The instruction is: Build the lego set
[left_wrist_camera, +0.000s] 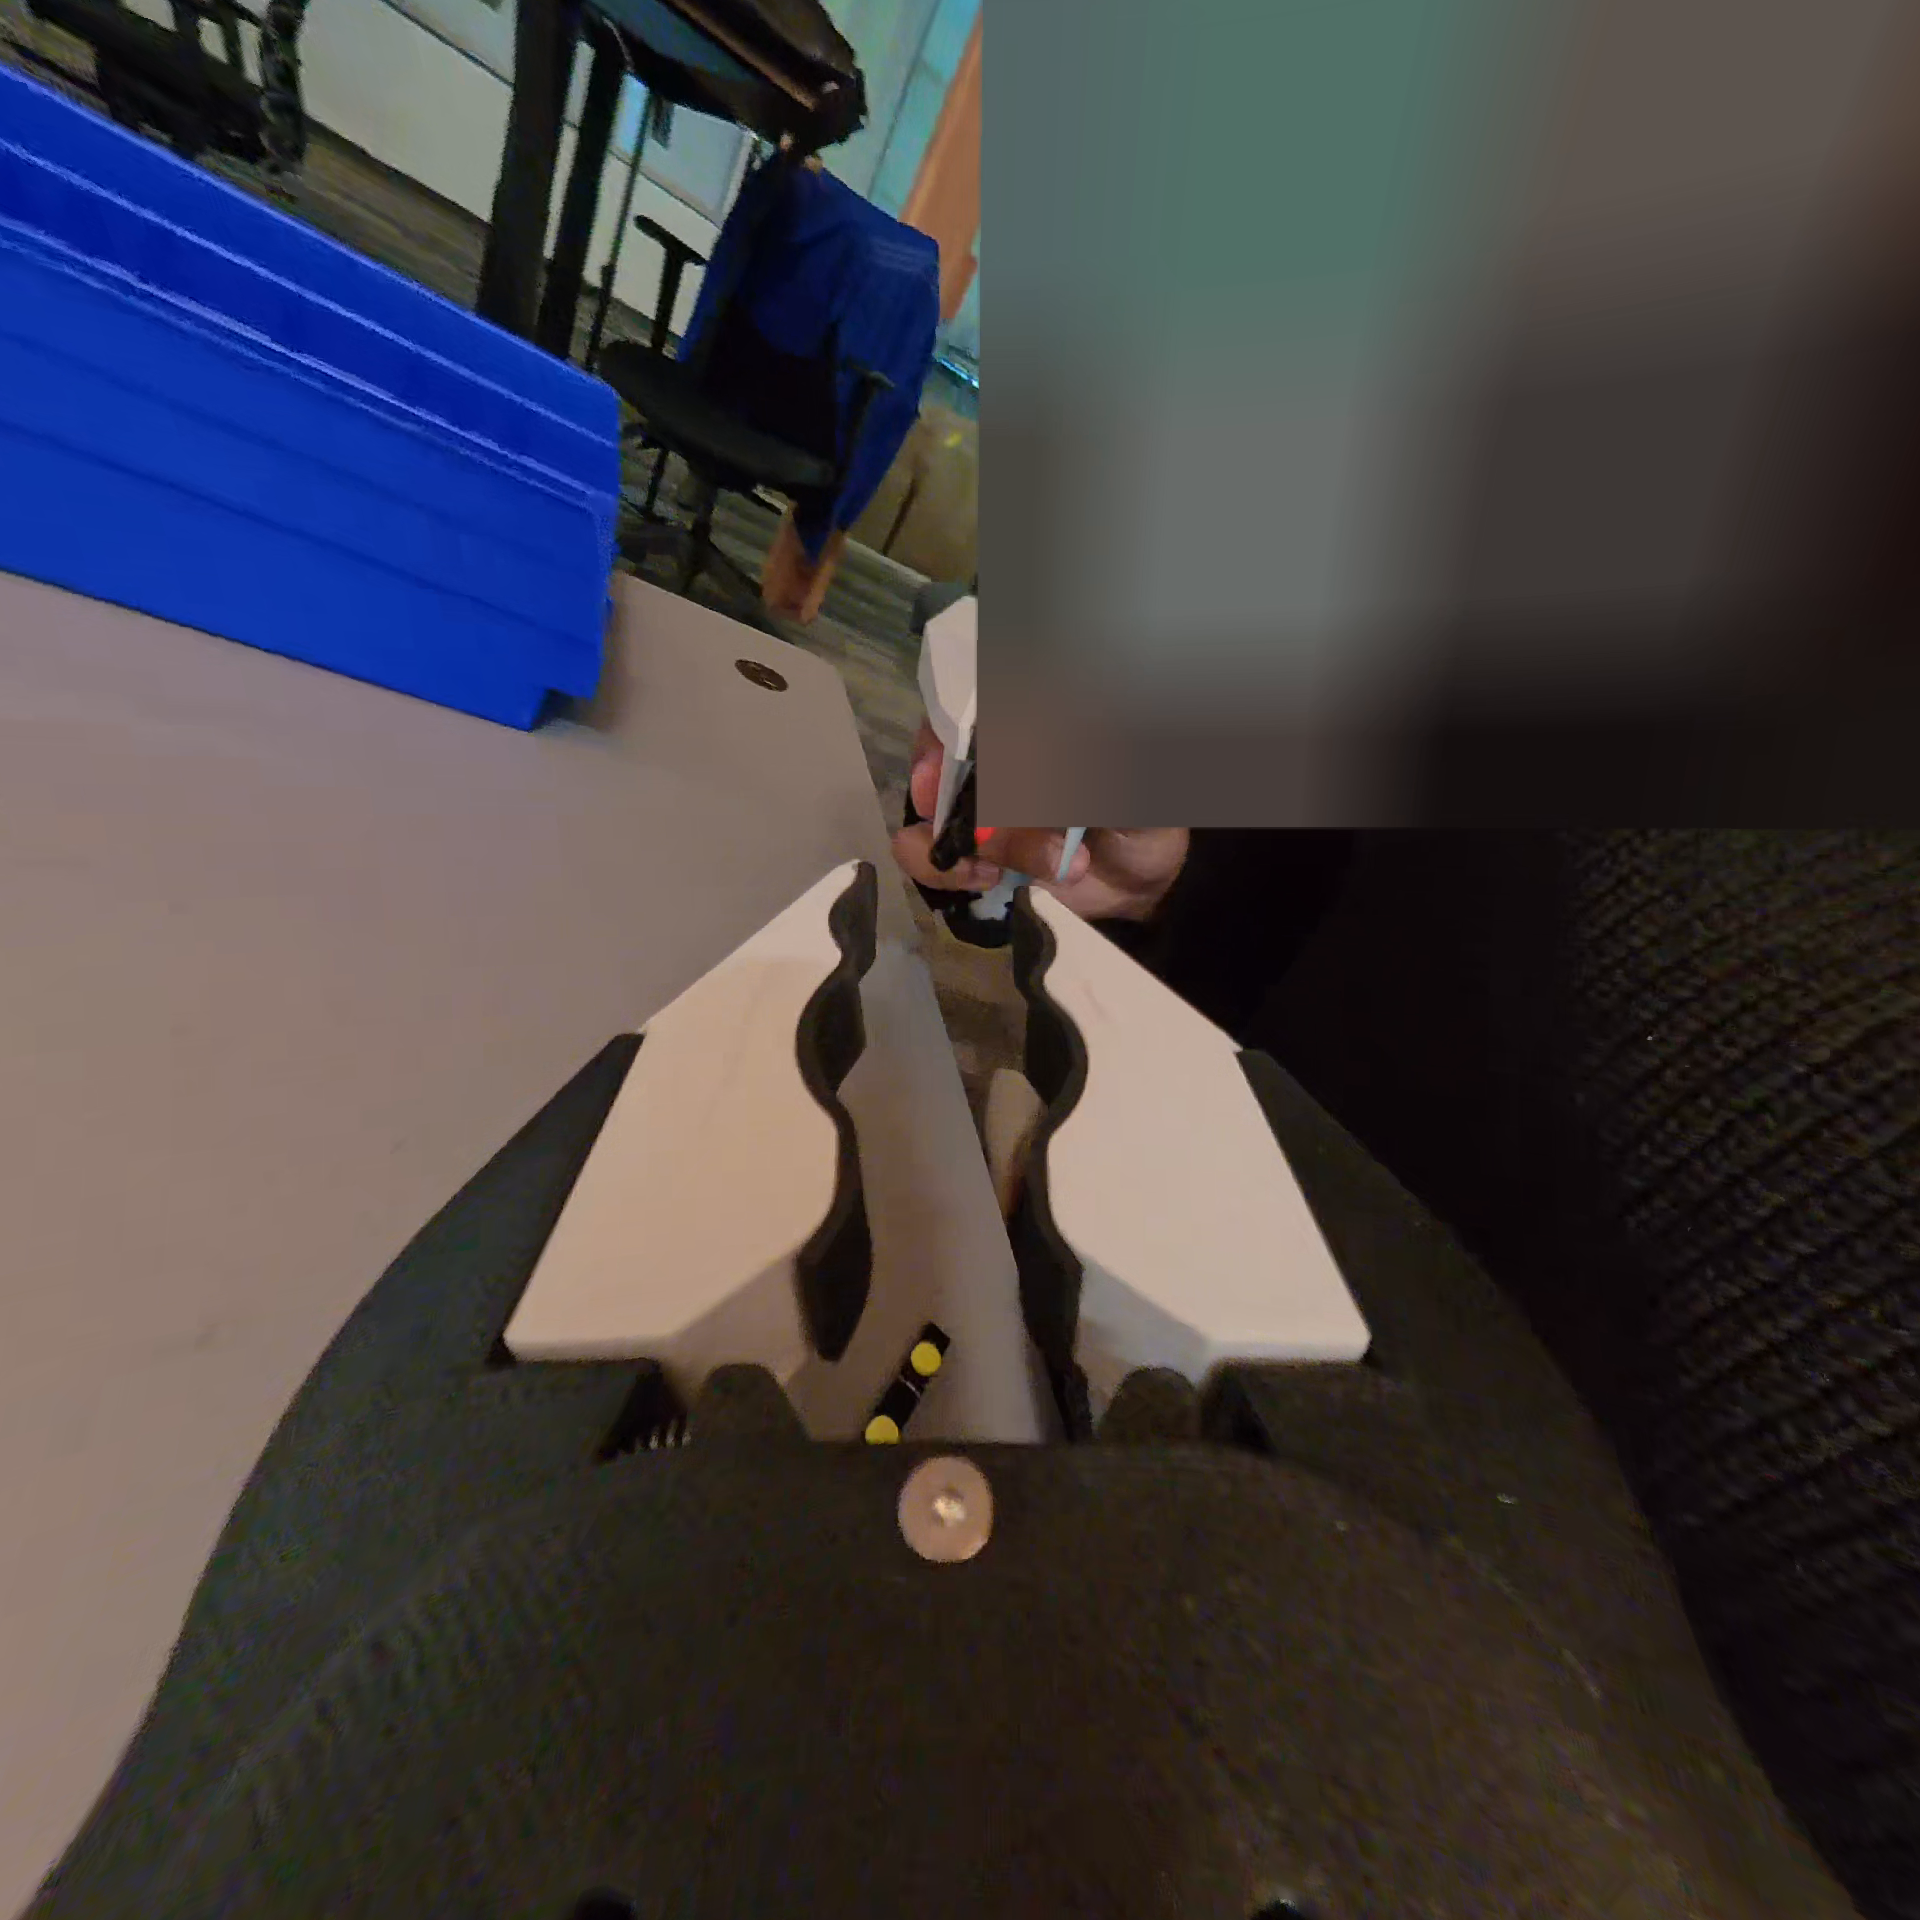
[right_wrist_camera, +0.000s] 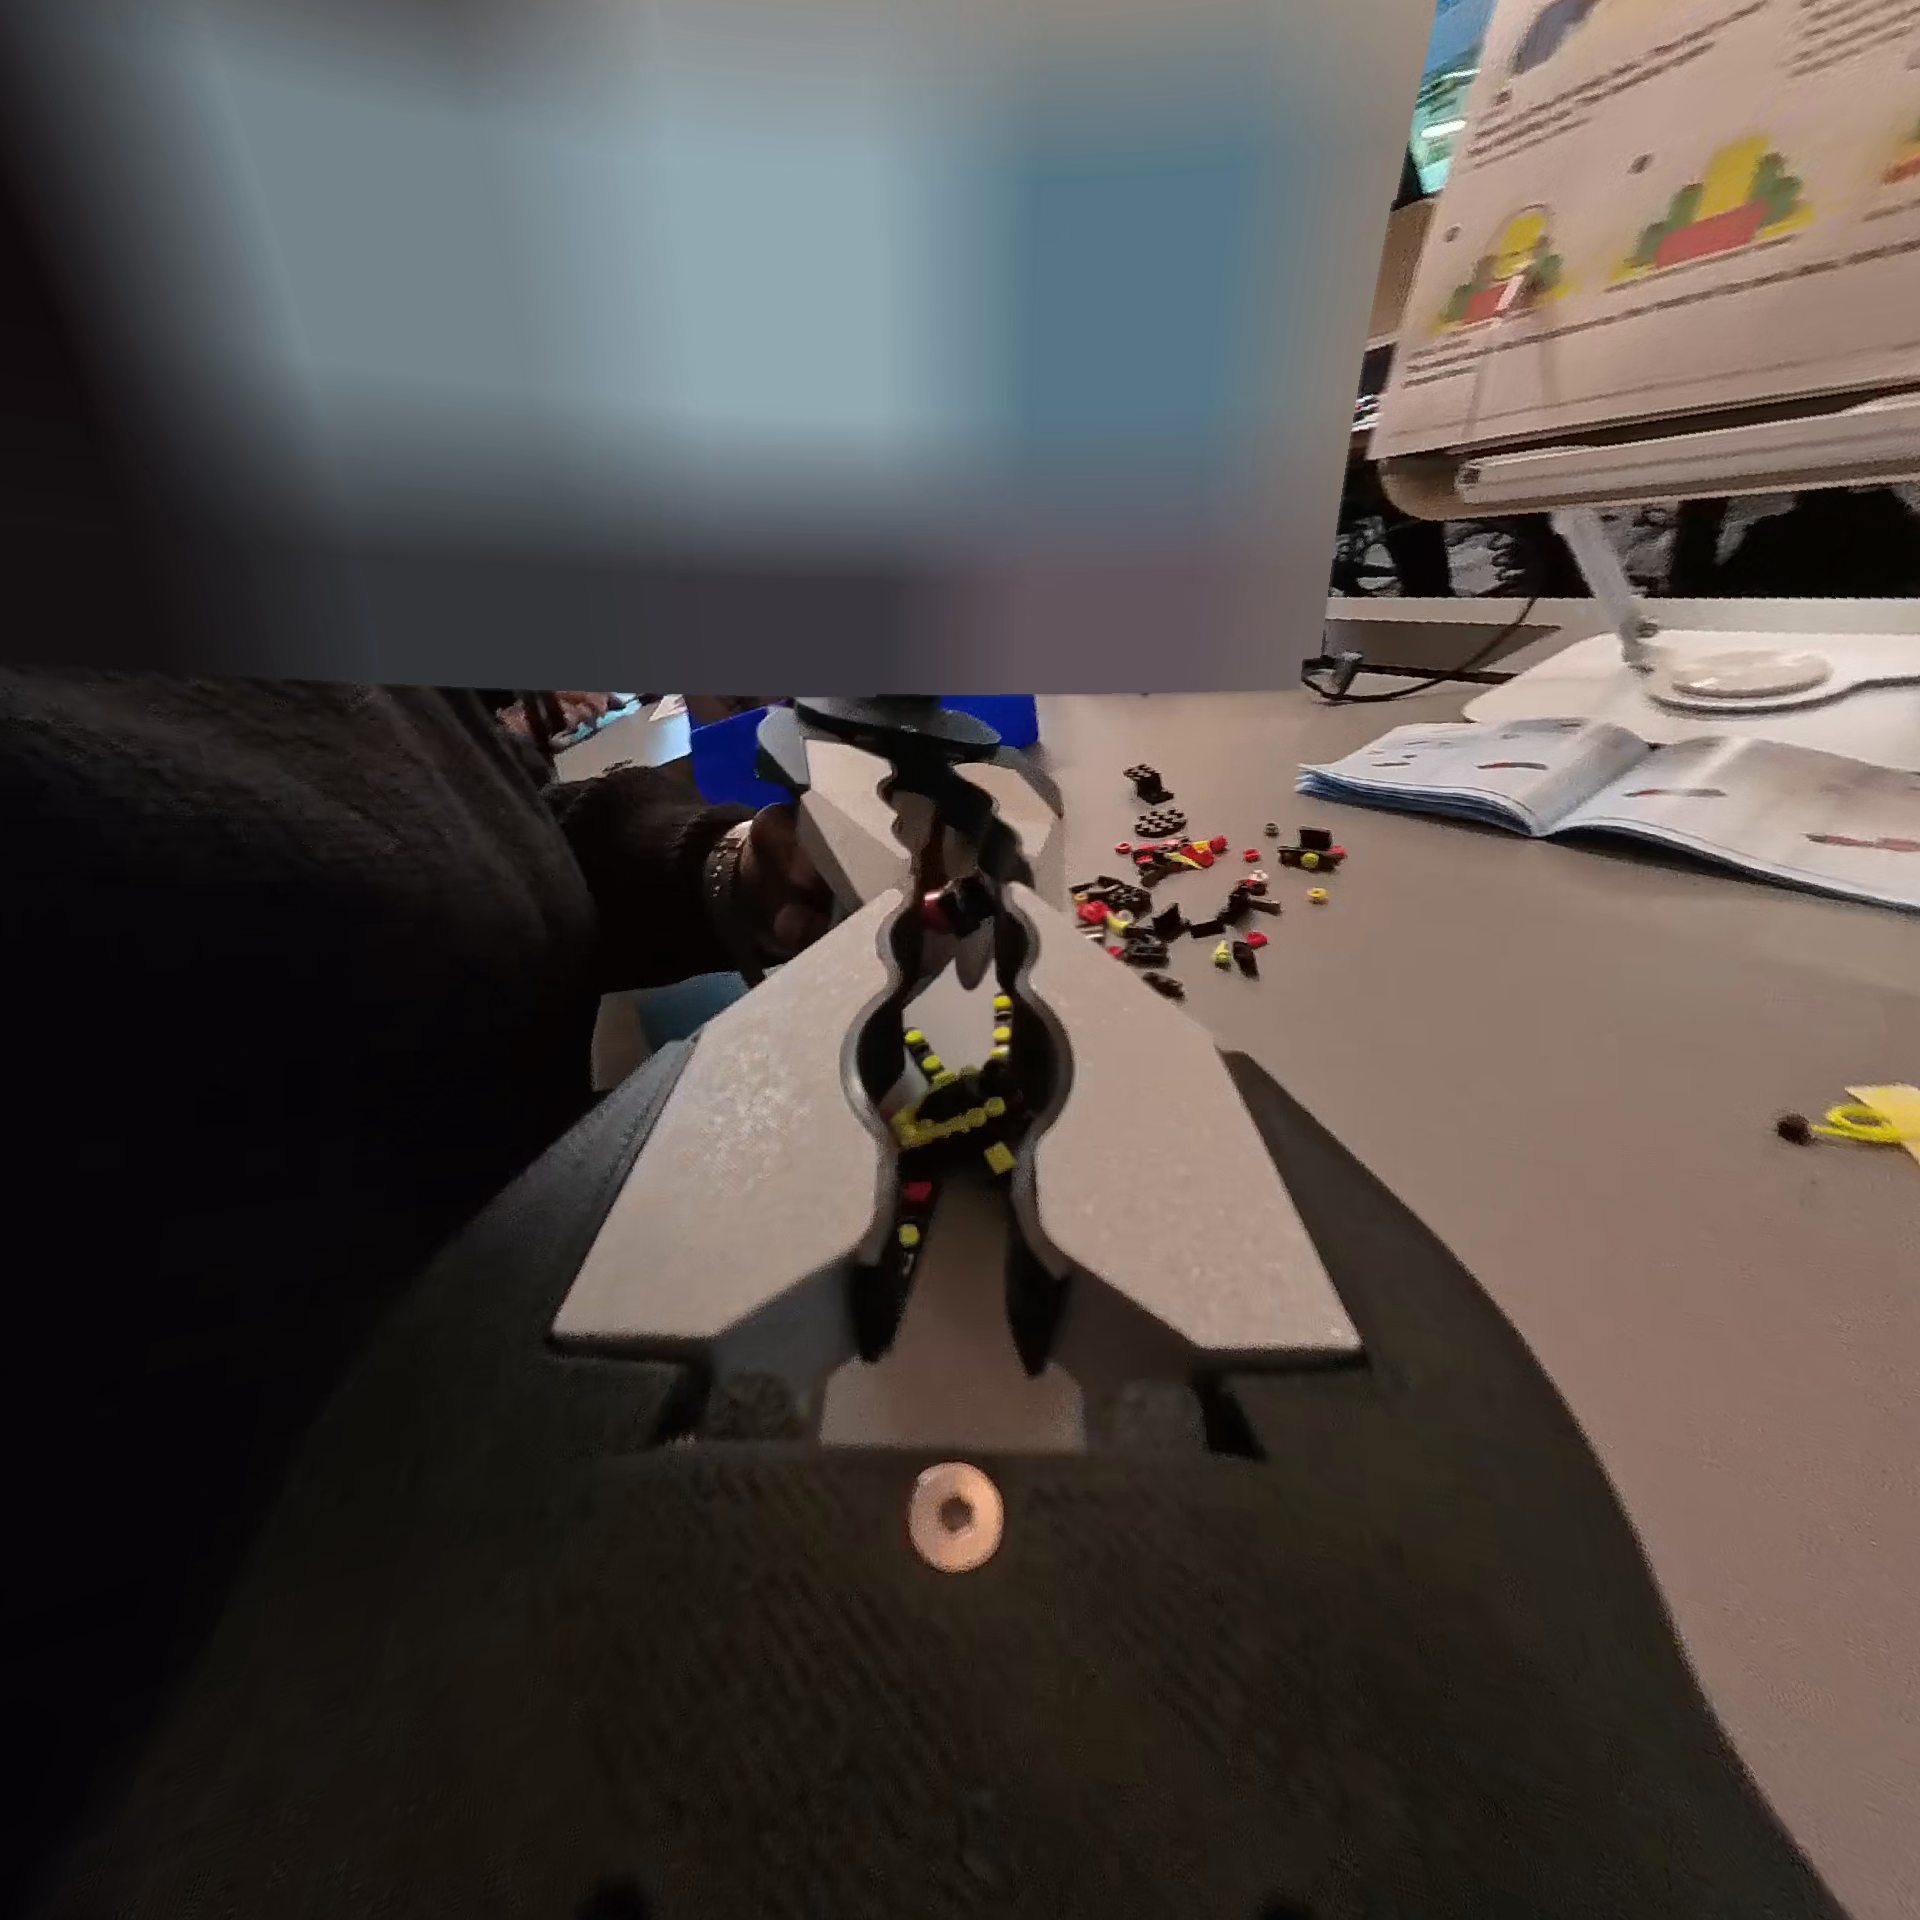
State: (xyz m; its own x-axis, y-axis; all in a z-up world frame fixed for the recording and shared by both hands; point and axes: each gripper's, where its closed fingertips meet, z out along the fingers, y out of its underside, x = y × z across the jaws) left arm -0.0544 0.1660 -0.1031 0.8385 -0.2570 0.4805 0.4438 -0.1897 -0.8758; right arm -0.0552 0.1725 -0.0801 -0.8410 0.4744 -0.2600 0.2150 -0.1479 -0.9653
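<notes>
My right tongs pinched a small dark piece; my left tongs gaped empty. I judged slow, square pressing onto the black-and-yellow build safest.

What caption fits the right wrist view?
Right gripper over a black-and-yellow lego build, loose lego pieces and open instruction booklet on the table.

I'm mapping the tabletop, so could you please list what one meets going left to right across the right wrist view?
Dark sleeve → right gripper → loose lego pieces → open instruction booklet → yellow scrap.
</notes>
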